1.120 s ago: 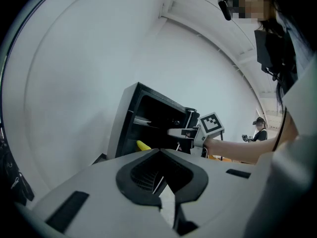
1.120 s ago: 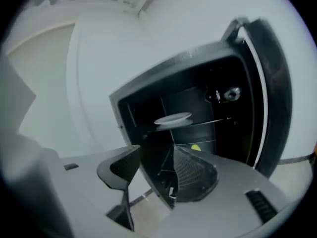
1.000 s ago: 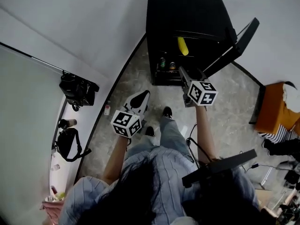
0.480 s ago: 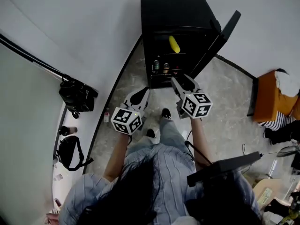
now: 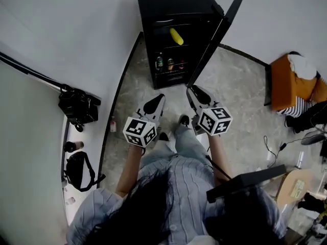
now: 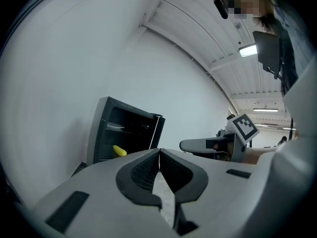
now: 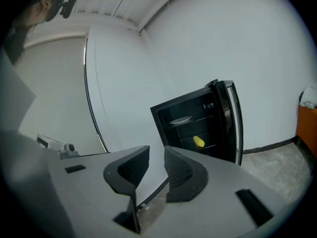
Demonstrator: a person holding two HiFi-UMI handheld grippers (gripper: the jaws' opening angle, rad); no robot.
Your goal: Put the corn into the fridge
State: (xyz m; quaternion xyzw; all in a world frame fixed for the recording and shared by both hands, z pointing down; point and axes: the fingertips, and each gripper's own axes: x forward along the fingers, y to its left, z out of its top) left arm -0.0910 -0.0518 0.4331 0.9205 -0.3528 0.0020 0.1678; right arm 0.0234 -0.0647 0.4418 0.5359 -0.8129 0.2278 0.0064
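Note:
The yellow corn lies on a middle shelf inside the black fridge, whose door stands open to the right. Both gripper views show the corn well ahead. My left gripper is shut and empty, back from the fridge over the floor. My right gripper hangs beside it. Its jaws have just been closing, a narrow gap still shows, and nothing is between them.
Bottles stand on the fridge's bottom shelf and a plate on an upper one. An orange seat stands at the right. Black bags lie along the left wall. Cables trail on the floor.
Both grippers have drawn back from the fridge, which now sits farther off. The right gripper was close to the fridge front a second ago. The corn stays on its shelf.

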